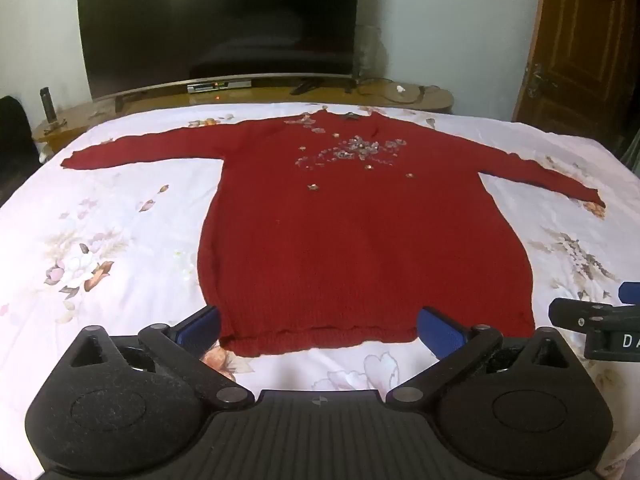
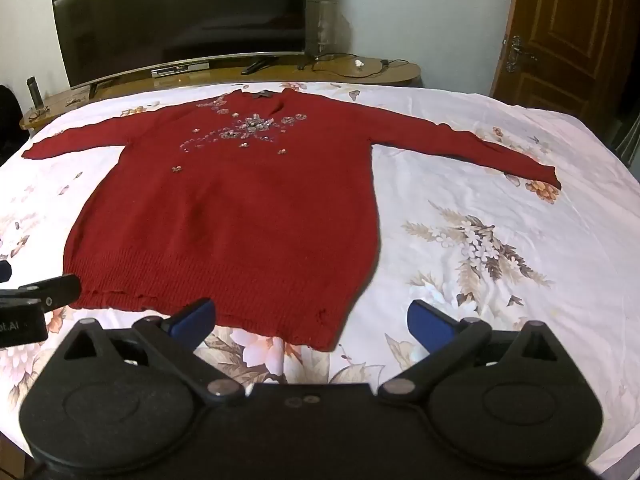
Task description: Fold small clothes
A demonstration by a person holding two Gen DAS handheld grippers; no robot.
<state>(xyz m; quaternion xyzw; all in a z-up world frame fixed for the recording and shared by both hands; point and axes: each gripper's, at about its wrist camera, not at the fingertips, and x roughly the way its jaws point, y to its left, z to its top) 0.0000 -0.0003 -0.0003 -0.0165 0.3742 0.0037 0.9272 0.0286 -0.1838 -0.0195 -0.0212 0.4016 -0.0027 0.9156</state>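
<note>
**Sweater flat on bed, both grippers open at hem**

The red sweater (image 1: pixel 360 232) lies face up and spread flat on the floral bedsheet (image 1: pixel 120 240), both sleeves stretched outward, collar toward the TV (image 1: pixel 216 24). Beaded trim covers the chest. The left gripper (image 1: pixel 319 330) hovers at the hem, fingers wide apart, holding nothing. The right gripper (image 2: pixel 312 320) sits over the hem's right corner, fingers likewise apart and empty. A wooden door (image 2: pixel 568 28) stands at far right.
</note>
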